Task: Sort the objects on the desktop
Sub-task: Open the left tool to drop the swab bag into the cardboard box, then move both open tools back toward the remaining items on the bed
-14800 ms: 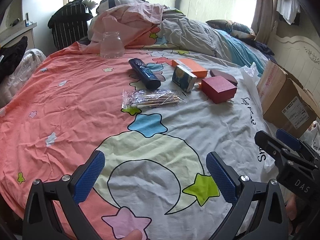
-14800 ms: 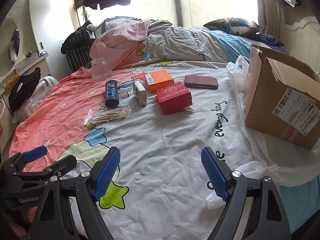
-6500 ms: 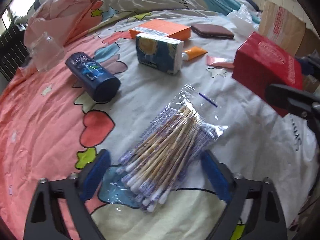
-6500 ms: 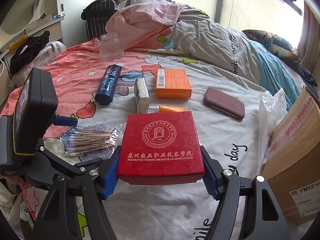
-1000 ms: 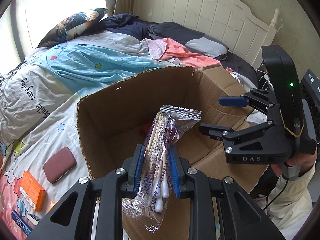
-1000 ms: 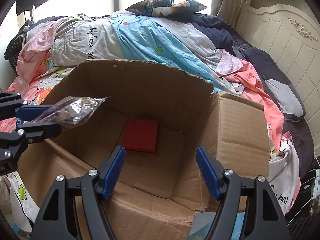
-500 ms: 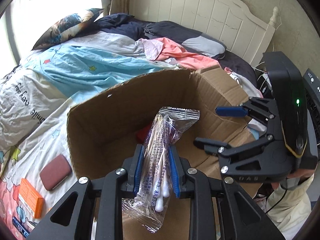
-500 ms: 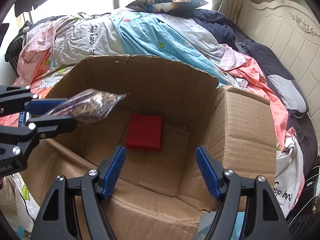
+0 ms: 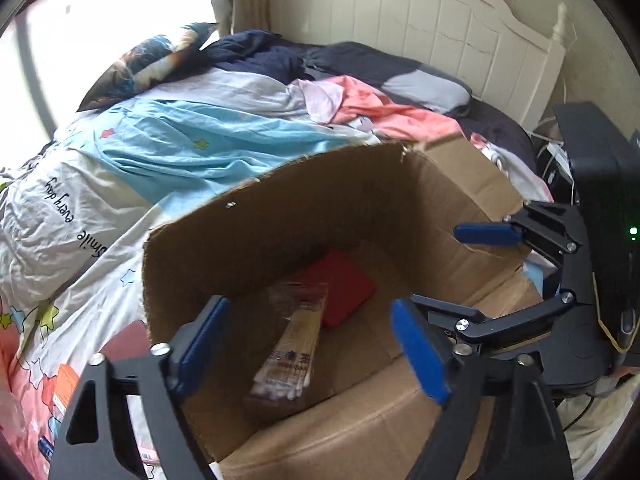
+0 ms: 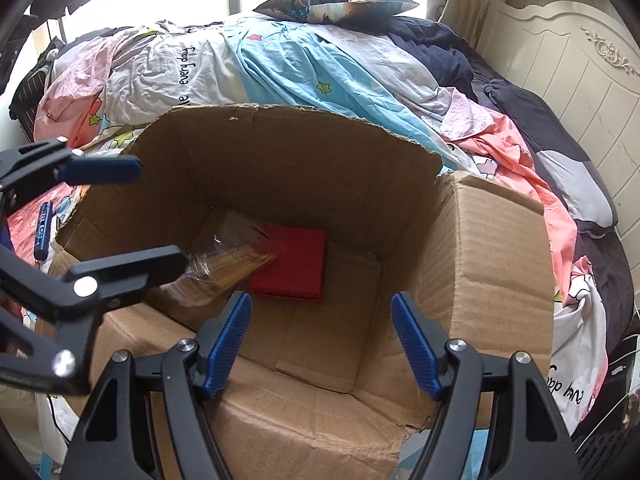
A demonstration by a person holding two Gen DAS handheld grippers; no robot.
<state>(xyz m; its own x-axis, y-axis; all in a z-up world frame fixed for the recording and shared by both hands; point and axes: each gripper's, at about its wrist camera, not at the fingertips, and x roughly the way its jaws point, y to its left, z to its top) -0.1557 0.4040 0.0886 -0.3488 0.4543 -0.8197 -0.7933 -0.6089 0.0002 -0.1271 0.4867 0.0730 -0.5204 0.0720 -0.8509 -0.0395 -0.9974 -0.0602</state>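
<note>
The bag of cotton swabs (image 9: 294, 340) is inside the cardboard box (image 9: 304, 208), near the middle of the left wrist view, blurred, with its upper end overlapping the red box (image 9: 344, 284) on the box floor; whether it lies flat or is in the air cannot be told. In the right wrist view the bag (image 10: 228, 266) sits left of centre, partly across the red box (image 10: 292, 262). The left gripper (image 9: 308, 352) is over the box with its blue pads spread wide and empty. The right gripper (image 10: 320, 344) is at the bottom of its frame, also wide apart and empty, above the box's near edge. At the lower left of the left wrist view an orange box (image 9: 66, 380) and a dark red case (image 9: 126, 340) lie on the patterned bedsheet (image 9: 60, 220). A white headboard (image 9: 420, 32) fills the upper right.
</note>
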